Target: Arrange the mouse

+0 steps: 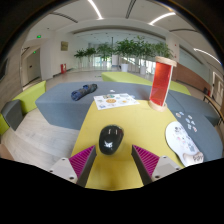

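Yellow tabletop (125, 125) under black mouse (110, 138), between parted jaws; potted plants (120, 48) beyond.

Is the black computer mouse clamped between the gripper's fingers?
No, the black computer mouse rests on the yellow table just ahead of the open gripper.

There is just one view, riding on the gripper (114, 160) and facing forward along its two fingers. It sits low and close above the yellow table (135, 115), looking past the red stand (161, 82) toward the potted trees (120, 50) beyond.
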Available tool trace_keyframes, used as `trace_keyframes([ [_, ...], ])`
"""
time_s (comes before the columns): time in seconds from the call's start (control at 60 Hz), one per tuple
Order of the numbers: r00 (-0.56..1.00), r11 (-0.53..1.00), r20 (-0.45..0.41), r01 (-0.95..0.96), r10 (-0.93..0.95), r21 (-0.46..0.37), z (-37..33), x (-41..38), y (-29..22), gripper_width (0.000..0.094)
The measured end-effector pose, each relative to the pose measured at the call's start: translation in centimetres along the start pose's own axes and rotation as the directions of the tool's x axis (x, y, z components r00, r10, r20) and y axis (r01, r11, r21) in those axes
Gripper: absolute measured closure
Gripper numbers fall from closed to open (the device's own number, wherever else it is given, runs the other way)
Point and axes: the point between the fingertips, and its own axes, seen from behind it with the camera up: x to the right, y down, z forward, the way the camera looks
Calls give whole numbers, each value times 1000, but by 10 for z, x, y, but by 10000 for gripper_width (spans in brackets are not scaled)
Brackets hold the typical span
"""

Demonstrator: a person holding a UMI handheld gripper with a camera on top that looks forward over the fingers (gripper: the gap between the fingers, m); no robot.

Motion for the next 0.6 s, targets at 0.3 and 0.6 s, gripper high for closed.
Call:
trace_keyframes([
  [0.3,999,999,-16,-30,30,12,81,-10,-36,349],
  [0.6,1000,1000,-12,17,-17,-9,89,-10,-30,470],
])
